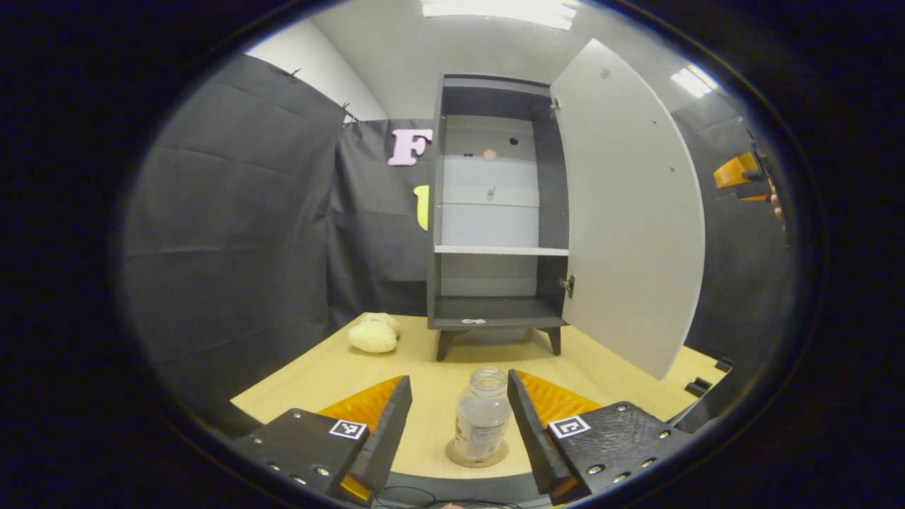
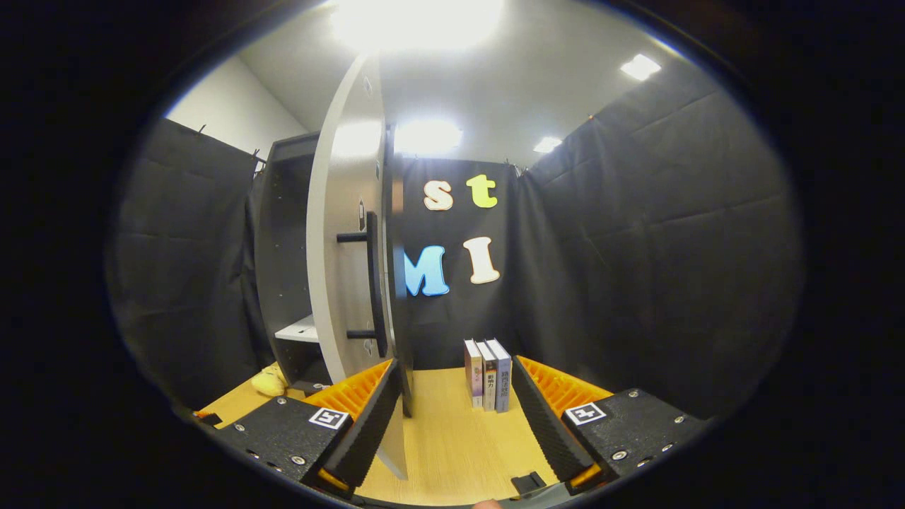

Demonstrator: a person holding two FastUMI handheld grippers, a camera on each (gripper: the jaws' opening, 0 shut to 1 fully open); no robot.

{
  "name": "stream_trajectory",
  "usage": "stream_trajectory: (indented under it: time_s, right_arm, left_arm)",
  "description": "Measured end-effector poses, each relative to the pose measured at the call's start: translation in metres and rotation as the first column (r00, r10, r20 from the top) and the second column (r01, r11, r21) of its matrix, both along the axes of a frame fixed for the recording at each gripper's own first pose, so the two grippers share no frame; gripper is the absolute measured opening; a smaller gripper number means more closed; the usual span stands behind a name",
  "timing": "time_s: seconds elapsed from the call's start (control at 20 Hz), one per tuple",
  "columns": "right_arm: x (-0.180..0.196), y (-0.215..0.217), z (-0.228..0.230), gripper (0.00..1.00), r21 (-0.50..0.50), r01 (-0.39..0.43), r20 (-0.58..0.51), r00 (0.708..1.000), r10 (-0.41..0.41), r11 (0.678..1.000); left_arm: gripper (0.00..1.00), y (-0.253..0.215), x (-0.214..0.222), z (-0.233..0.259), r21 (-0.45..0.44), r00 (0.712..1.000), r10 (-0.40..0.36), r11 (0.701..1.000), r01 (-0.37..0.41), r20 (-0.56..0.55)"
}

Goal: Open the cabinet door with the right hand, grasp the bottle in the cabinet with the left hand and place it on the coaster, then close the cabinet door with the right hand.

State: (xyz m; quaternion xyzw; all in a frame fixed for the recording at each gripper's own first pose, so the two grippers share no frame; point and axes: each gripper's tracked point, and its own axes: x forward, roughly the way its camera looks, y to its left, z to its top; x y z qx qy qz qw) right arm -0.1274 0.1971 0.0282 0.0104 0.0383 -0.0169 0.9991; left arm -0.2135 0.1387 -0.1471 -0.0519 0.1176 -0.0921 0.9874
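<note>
1. Lying on the worktop (image 1: pixel 424 396) at the far left of the left gripper view is a pale plush toy (image 1: pixel 373 334), close beside the cabinet (image 1: pixel 495 212).
2. At the centre, the cabinet stands with its cabinet door (image 1: pixel 626 212) swung wide to the right; its shelves look bare.
3. Low in the middle, the bottle (image 1: pixel 482 417) stands upright on the round coaster (image 1: pixel 477 456), uncapped, between the fingers of the left hand-held gripper (image 1: pixel 459 413); the fingers are spread apart and neither touches the bottle.
4. At the far right edge of that view, the orange right hand-held gripper (image 1: pixel 739 177) and a bit of a hand show beyond the door.
5. In the right gripper view, the door is seen nearly edge-on at left, its dark bar handle (image 2: pixel 373 283) facing the camera.
6. The right hand-held gripper (image 2: pixel 456 403) has its fingers wide apart, clamping nothing; the door's lower edge sits just beside its left finger.
7. Right of the door, three books (image 2: pixel 488 375) stand upright on the worktop by the booth wall.
</note>
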Motion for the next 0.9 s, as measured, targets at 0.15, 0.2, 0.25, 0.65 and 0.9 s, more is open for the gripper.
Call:
stream_trajectory:
  time_s: [0.15, 0.2, 0.25, 0.65, 0.9]
  right_arm:
    - [0.014, 0.004, 0.016, 0.95, -0.050, 0.039, 0.033, 0.999, -0.037, 0.998]
    - [0.019, 0.003, 0.021, 0.95, -0.062, 0.067, 0.046, 0.997, -0.064, 0.996]
    - [0.023, 0.000, 0.022, 0.95, -0.070, 0.099, 0.055, 0.994, -0.096, 0.993]
    - [0.044, 0.011, 0.024, 0.93, -0.043, 0.139, 0.039, 0.990, -0.137, 0.989]
    - [0.038, 0.043, 0.026, 0.93, -0.032, 0.077, 0.041, 0.996, -0.076, 0.997]
  left_arm:
    - [0.82, 0.047, -0.004, 0.037, -0.002, 0.997, 0.070, 0.998, -0.070, 0.038]
    - [0.77, 0.063, -0.005, 0.049, 0.006, 0.994, 0.097, 0.995, -0.097, 0.055]
    - [0.77, 0.081, -0.006, 0.059, 0.016, 0.990, 0.124, 0.992, -0.126, 0.072]
    - [0.77, 0.156, -0.010, 0.080, 0.032, 0.957, 0.269, 0.961, -0.273, 0.107]
    - [0.78, 0.150, -0.008, 0.093, 0.006, 0.956, 0.264, 0.964, -0.267, 0.127]
